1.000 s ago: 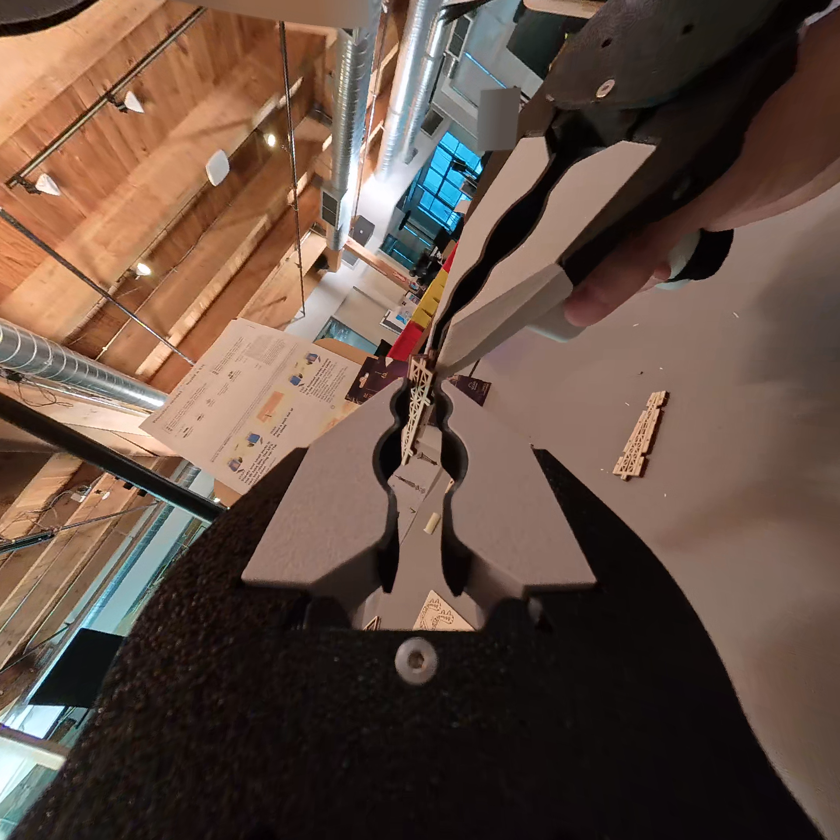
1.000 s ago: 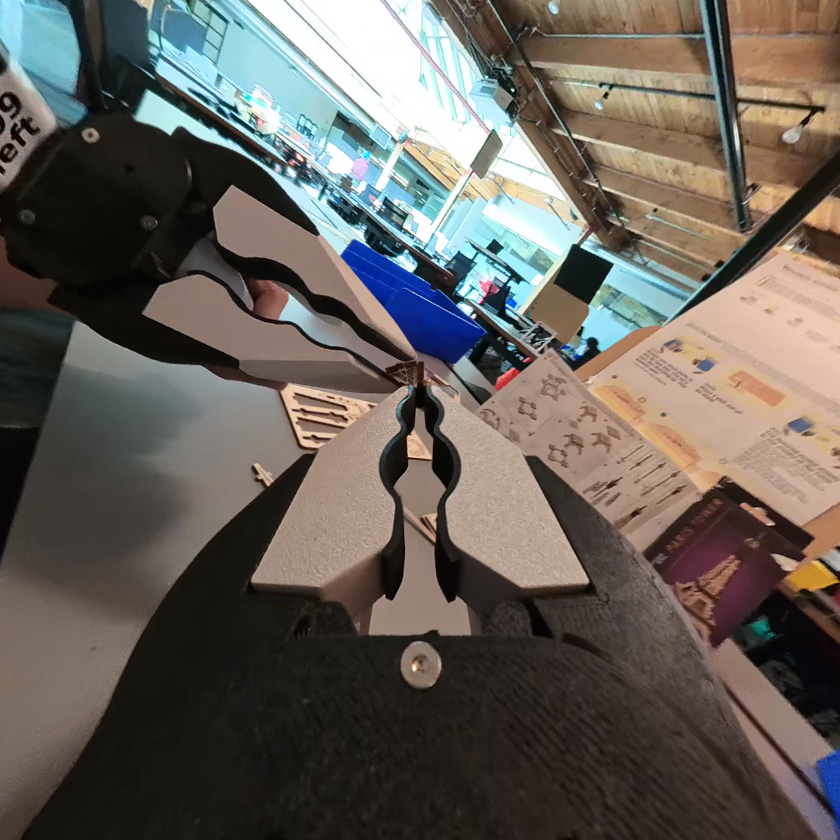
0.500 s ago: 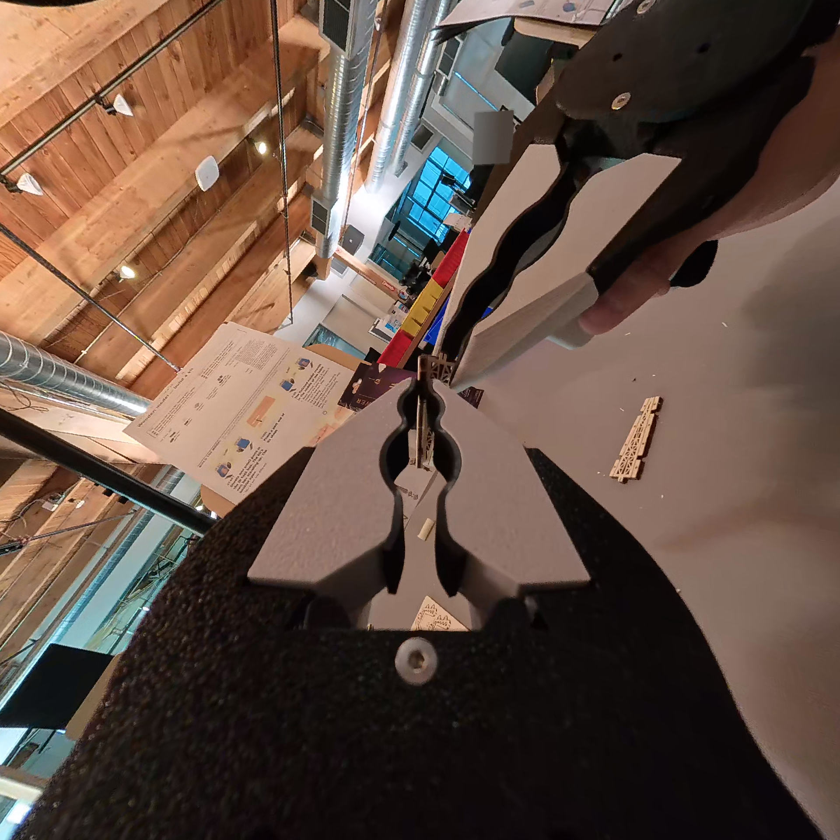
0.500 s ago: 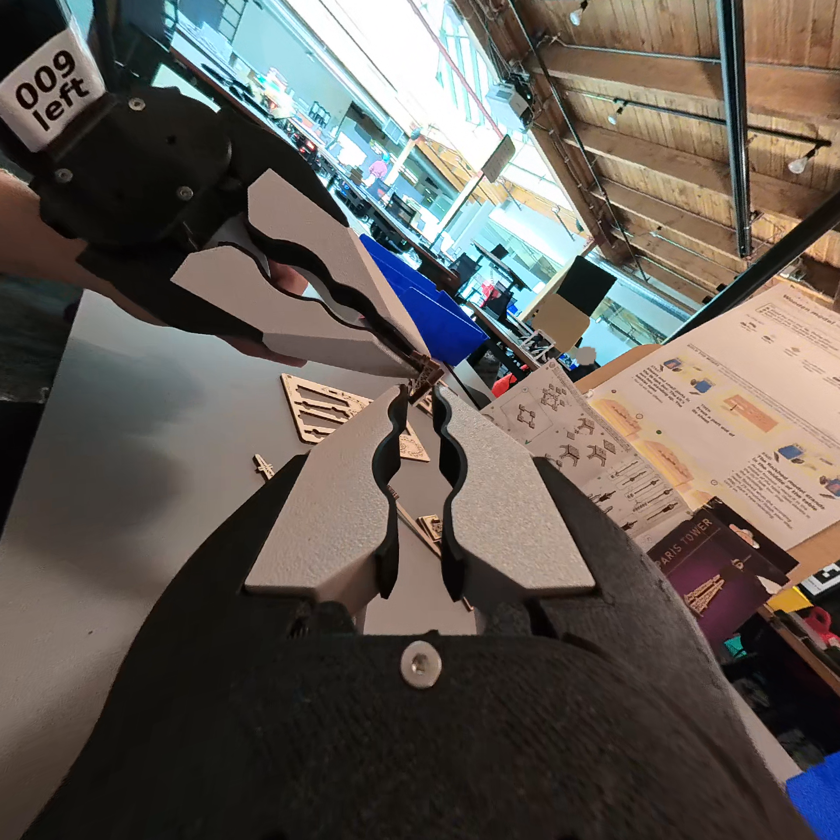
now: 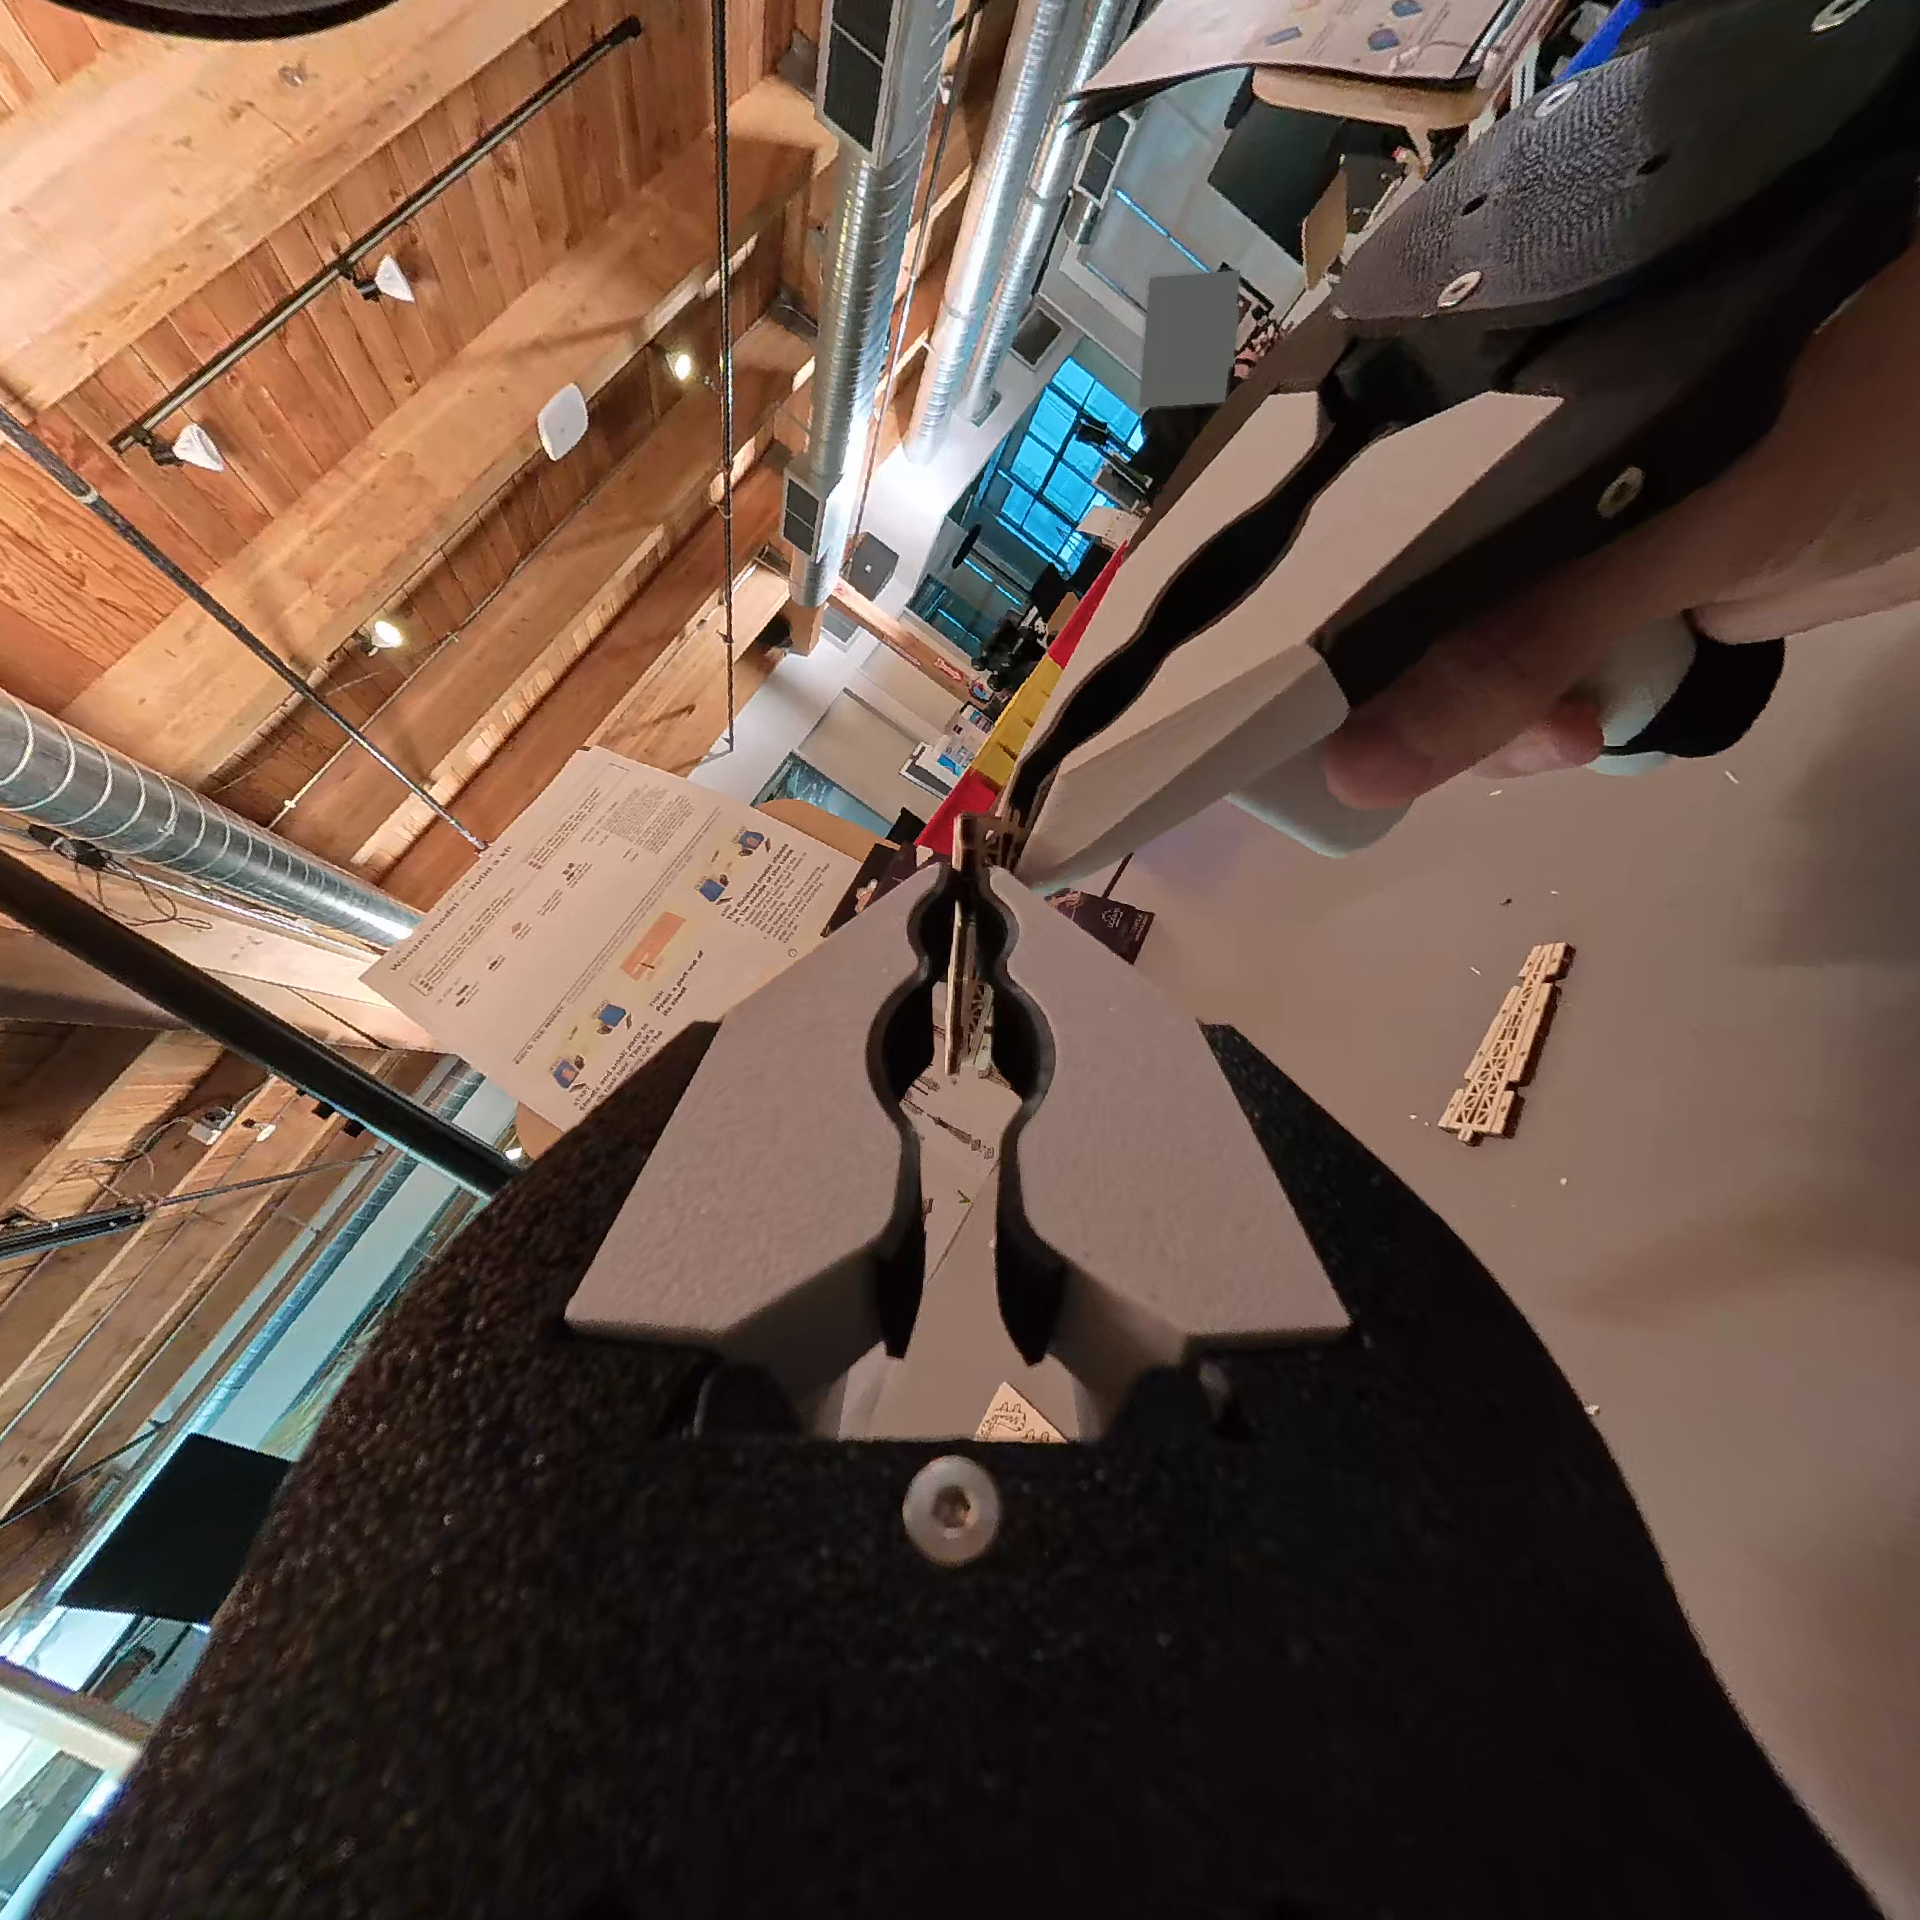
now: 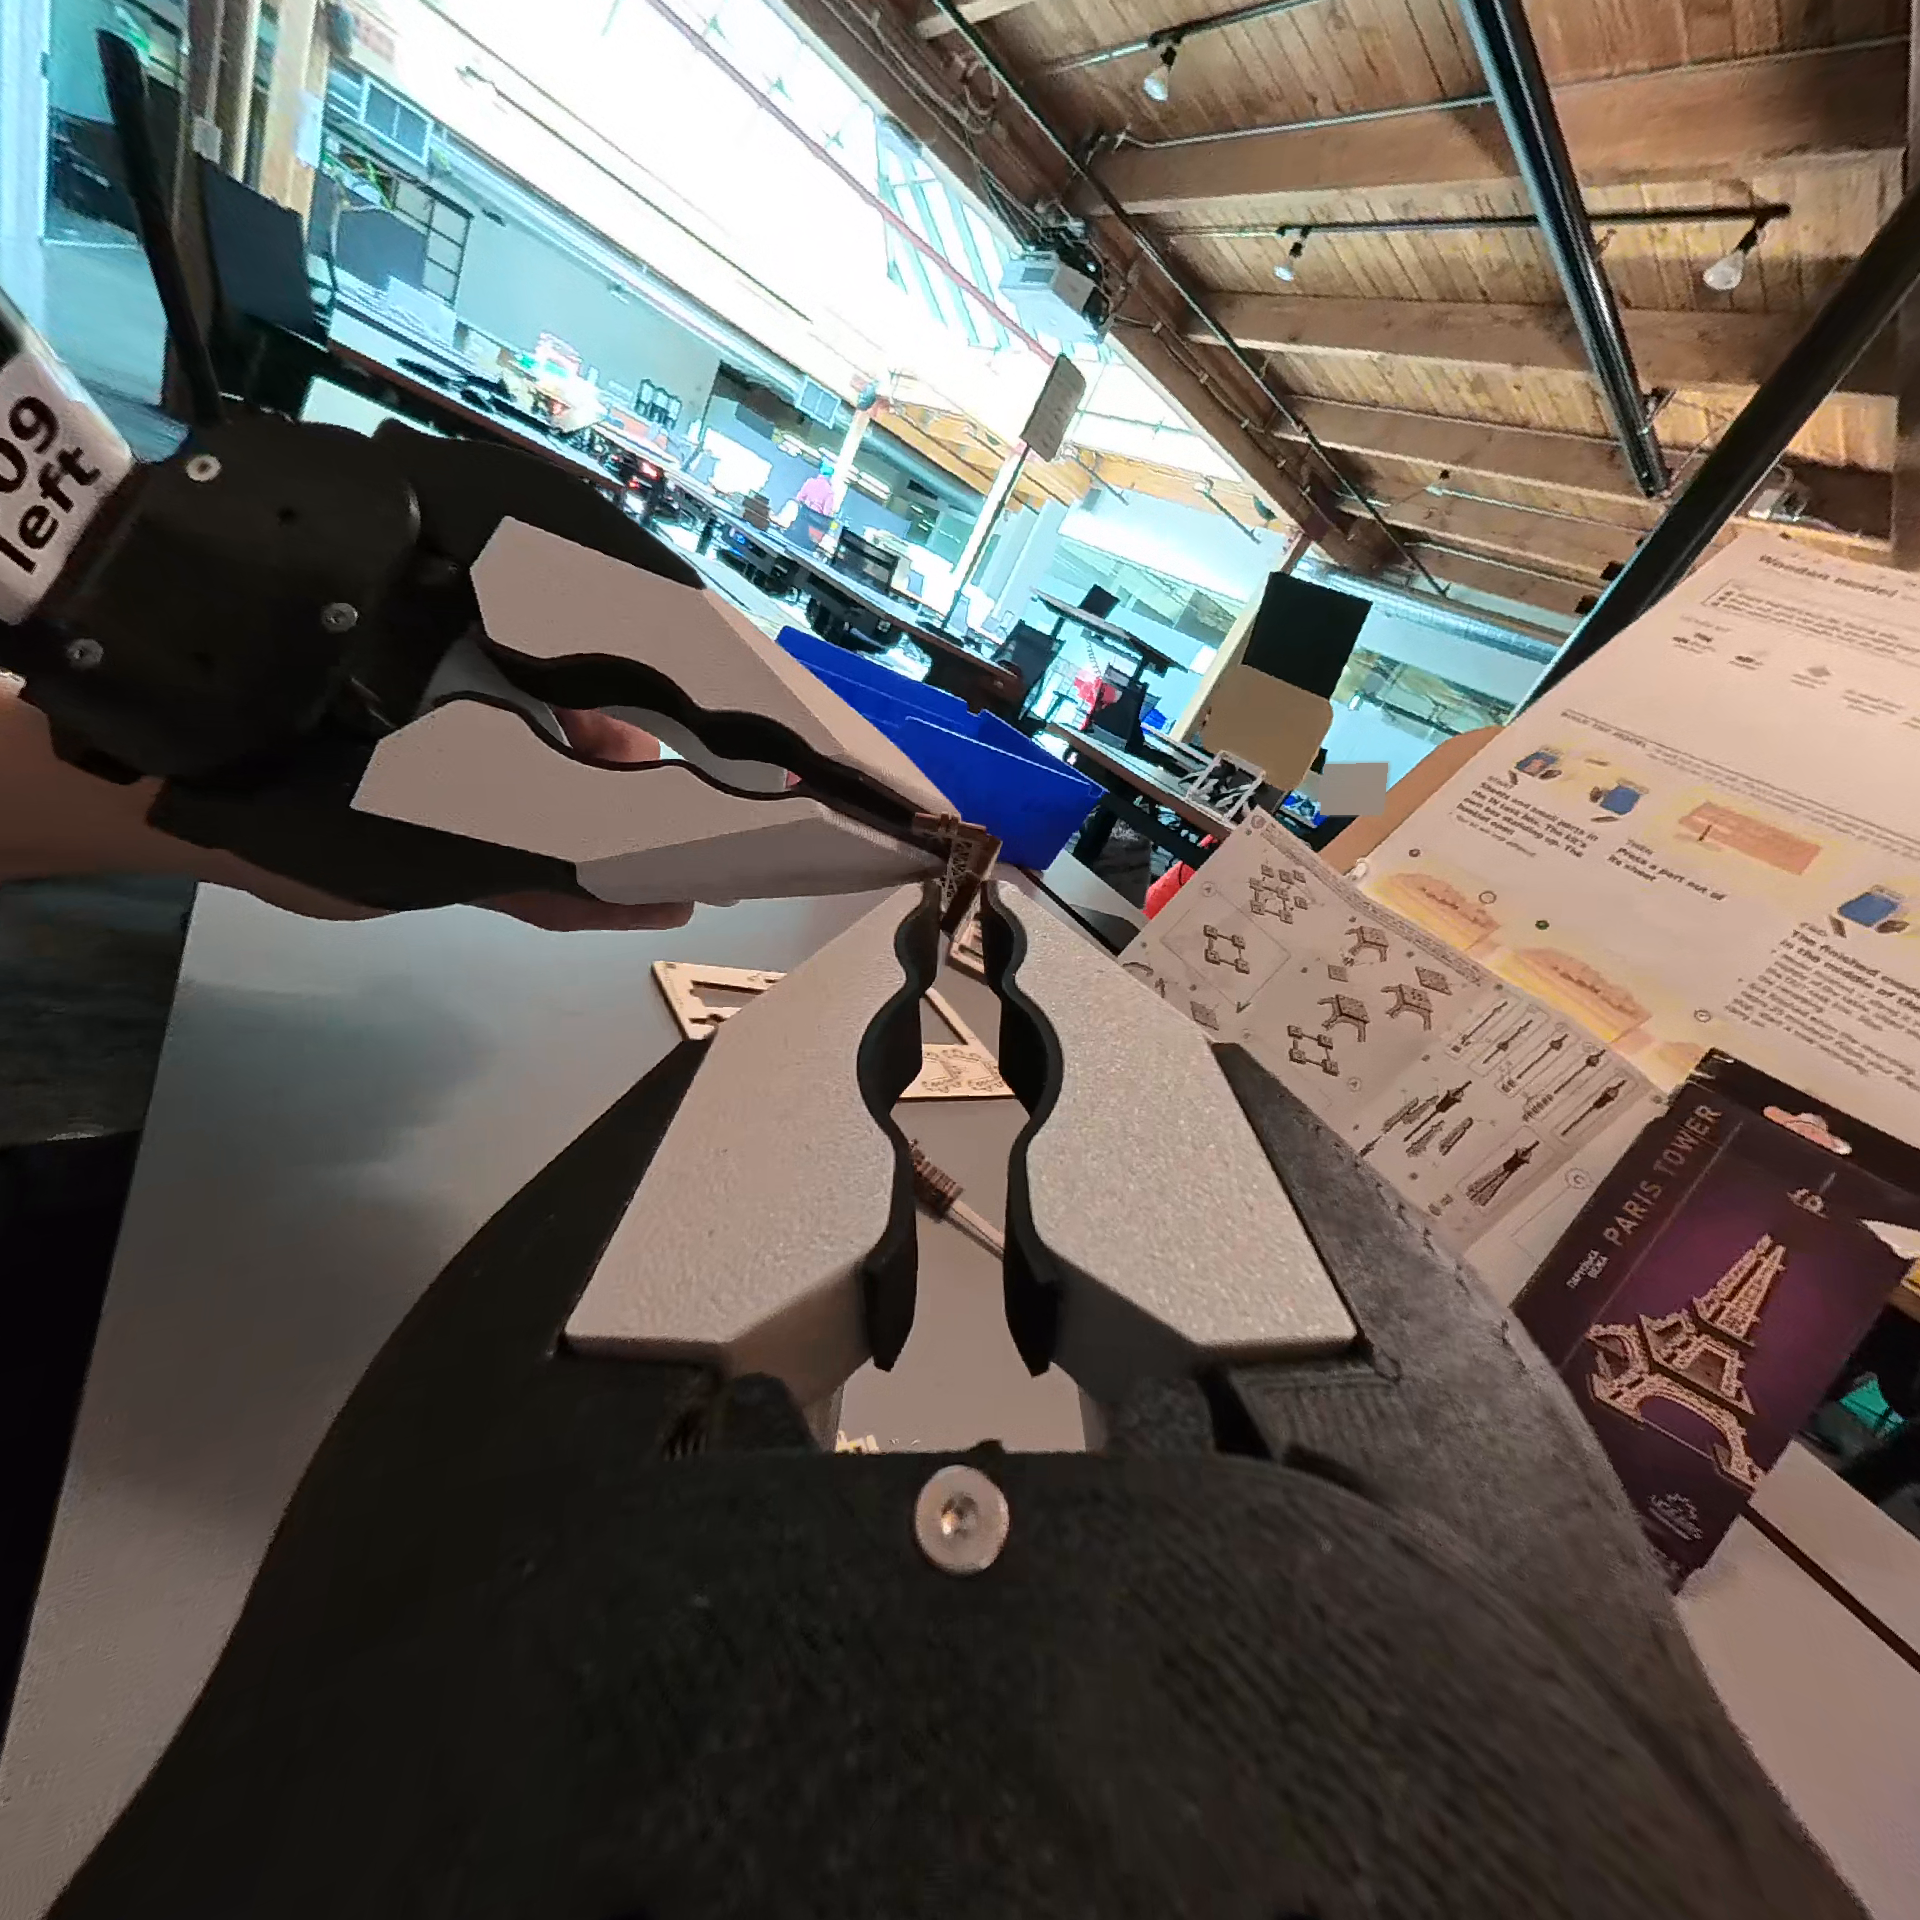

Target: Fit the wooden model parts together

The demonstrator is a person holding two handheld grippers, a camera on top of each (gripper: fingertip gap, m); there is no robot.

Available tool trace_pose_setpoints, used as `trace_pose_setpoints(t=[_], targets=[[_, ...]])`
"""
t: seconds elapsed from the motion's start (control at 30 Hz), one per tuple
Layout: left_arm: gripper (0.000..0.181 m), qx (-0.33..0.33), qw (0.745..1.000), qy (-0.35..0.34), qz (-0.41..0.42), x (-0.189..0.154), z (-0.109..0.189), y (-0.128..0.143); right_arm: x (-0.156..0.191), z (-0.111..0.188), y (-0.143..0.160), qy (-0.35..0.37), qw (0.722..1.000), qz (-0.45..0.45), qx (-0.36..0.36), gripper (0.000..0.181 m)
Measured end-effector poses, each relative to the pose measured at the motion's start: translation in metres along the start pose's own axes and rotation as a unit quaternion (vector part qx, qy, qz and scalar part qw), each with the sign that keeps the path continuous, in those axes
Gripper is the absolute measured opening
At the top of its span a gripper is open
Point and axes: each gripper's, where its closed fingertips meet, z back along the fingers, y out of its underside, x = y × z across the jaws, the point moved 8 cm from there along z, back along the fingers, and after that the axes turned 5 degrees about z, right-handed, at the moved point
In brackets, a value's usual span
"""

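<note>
Nearby, loose lattice piece (image 5: 1507, 1044) on table (image 5: 1558, 1351)

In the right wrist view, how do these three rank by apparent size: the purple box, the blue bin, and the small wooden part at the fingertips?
Largest to smallest, as they appear:
1. purple box, though it lies nearer the camera, so its true size against the bin is unsure
2. blue bin
3. small wooden part, held at the tips of the left gripper

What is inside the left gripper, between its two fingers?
A thin wooden lattice part stands edge-on in the left gripper, pinched near the tips. Its upper end pokes out toward the right gripper. The contact between the fingers is hidden.
</note>
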Motion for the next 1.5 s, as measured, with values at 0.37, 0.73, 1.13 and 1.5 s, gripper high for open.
trace_pose_setpoints(t=[0.37, 0.73, 1.13, 1.5], targets=[[0.001, 0.005, 1.000, 0.020, -0.005, -0.002, 0.004, 0.003, 0.001, 0.001, 0.001, -0.017, 0.996, 0.085, 0.022, 0.002], [0.001, 0.012, 0.998, 0.057, 0.004, -0.003, 0.006, 0.005, 0.005, 0.004, 0.003, -0.040, 0.992, 0.115, 0.031, 0.003], [0.003, 0.029, 0.995, 0.096, 0.012, -0.005, 0.008, 0.008, 0.008, 0.005, 0.009, -0.051, 0.992, 0.111, 0.029, 0.002], [0.020, 0.011, 0.980, 0.151, 0.128, 0.001, 0.008, 0.011, 0.002, 0.014, 0.017, -0.067, 0.986, 0.151, -0.008, 0.000]])
